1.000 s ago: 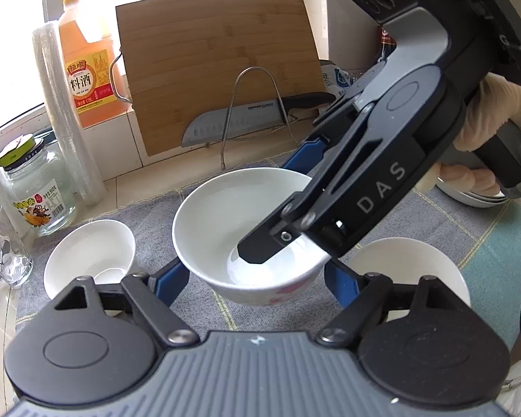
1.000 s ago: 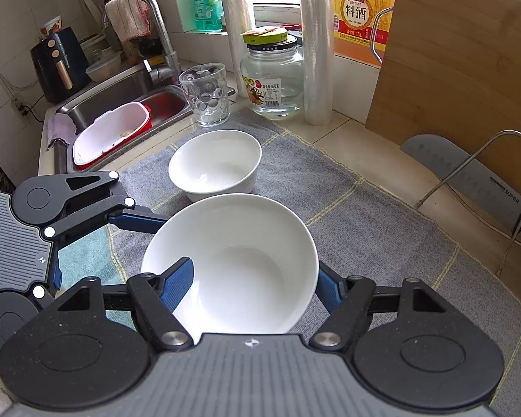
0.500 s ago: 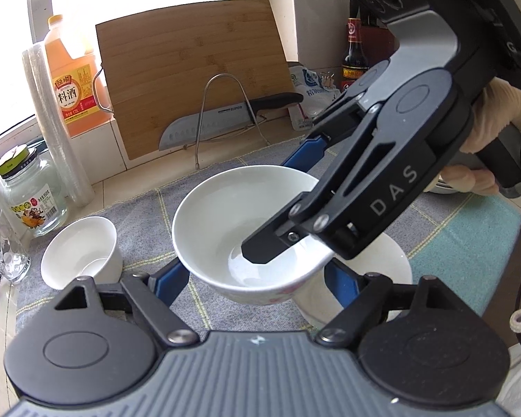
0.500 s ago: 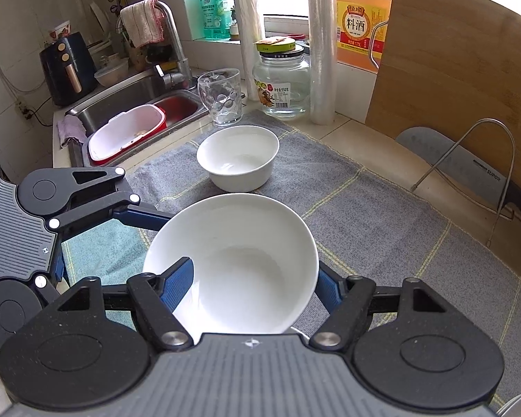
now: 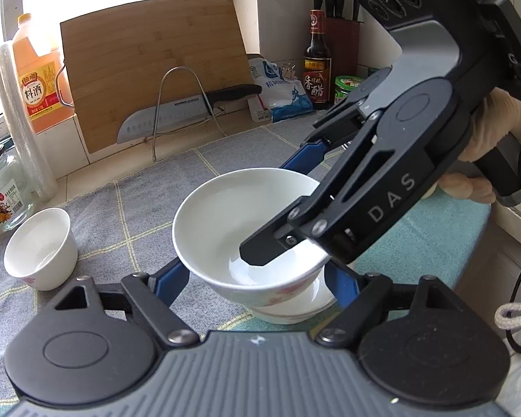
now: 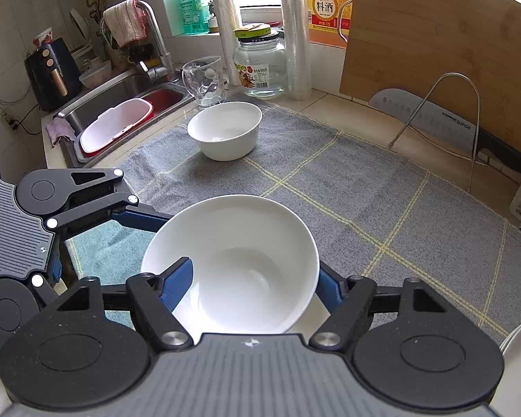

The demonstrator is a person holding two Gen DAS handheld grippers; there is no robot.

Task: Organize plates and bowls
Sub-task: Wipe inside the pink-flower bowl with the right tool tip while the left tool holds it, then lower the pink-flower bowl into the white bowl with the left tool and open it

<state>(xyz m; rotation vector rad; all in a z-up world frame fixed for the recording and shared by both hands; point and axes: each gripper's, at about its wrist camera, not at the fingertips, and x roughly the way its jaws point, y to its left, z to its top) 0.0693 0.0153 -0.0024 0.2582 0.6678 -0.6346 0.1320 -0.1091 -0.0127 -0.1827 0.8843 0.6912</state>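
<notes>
Bowl (image 5: 246,229) first: the large white one sits between your two grippers, directly over a second bowl (image 5: 295,307) whose rim shows beneath it, above the teal cloth (image 5: 423,239). I cannot tell whether the two are touching. Your right gripper (image 5: 288,208) has it by the rim — one finger (image 6: 177,283) reaches down inside the bowl, the other (image 6: 326,286) lies against the outer wall, jaws closed onto the wall between them. Your left gripper (image 5: 257,279) is spread wide, with a blue finger (image 5: 172,278) on either side of the bowl; I cannot tell whether either one touches it. A smaller white bowl (image 6: 225,128) stands upright on the grey checked mat (image 6: 347,180), well apart from the held one and near the glass tumbler (image 6: 203,80) beside the sink (image 6: 121,95). At the right wrist view's lower right edge you can see the rim of stacked white dishes (image 6: 517,340).
</notes>
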